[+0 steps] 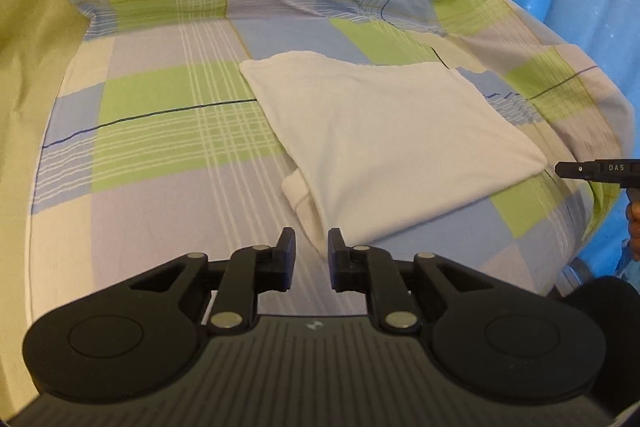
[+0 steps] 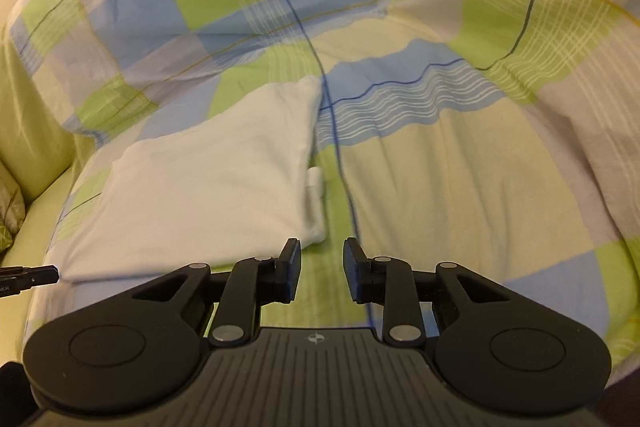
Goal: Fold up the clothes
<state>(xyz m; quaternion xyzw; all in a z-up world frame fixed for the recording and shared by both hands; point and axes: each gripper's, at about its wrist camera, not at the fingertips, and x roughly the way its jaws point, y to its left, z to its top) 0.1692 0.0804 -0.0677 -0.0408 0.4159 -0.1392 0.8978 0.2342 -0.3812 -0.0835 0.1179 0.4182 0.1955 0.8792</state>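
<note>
You are holding both tongs slightly spread, left gripper [image 1: 311, 243] and right gripper [image 2: 322, 253] gripping nothing (folded white garment [image 1: 384, 139] lying just ahead); "DAS" is showing on the right one.

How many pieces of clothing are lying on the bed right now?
1: a folded white garment lies on the checked bedsheet, near the bed's middle. More could be hidden outside both views.

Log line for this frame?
white garment: folded, flat on checked bedsheet | left gripper: open, empty | right gripper: open, empty
</note>
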